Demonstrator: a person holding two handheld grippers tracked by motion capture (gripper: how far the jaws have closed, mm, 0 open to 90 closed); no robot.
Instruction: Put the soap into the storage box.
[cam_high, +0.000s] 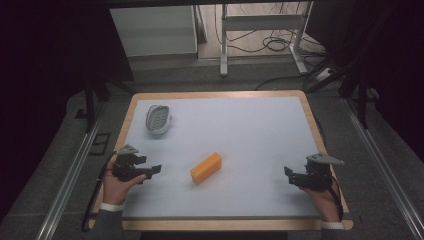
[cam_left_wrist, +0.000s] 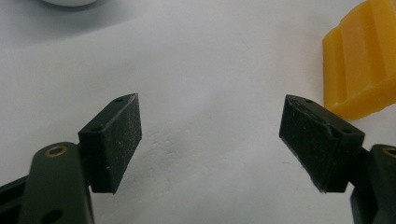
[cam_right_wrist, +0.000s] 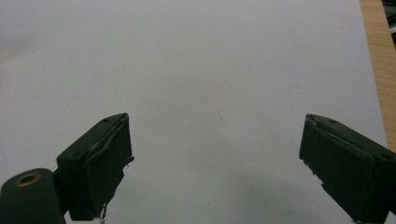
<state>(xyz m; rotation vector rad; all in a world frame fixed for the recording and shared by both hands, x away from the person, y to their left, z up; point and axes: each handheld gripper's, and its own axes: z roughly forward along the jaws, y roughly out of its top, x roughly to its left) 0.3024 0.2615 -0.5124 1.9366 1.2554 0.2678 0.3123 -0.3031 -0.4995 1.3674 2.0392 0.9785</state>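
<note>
Left gripper (cam_high: 155, 170) empty, orange block (cam_high: 206, 167) lying diagonally, near-left to far-right

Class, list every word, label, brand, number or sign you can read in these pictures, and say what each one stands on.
None can be read.
Orange block: plain ridged faces, no print.
Oval white dish: a grid pattern, no lettering.
Left claw and right claw: bare black pads, no markings.
White table mat: blank.

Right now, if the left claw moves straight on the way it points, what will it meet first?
Probably the orange block: the left claw points at it over bare white mat. In the left gripper view the block sits right of centre, so it might just graze it.
</note>
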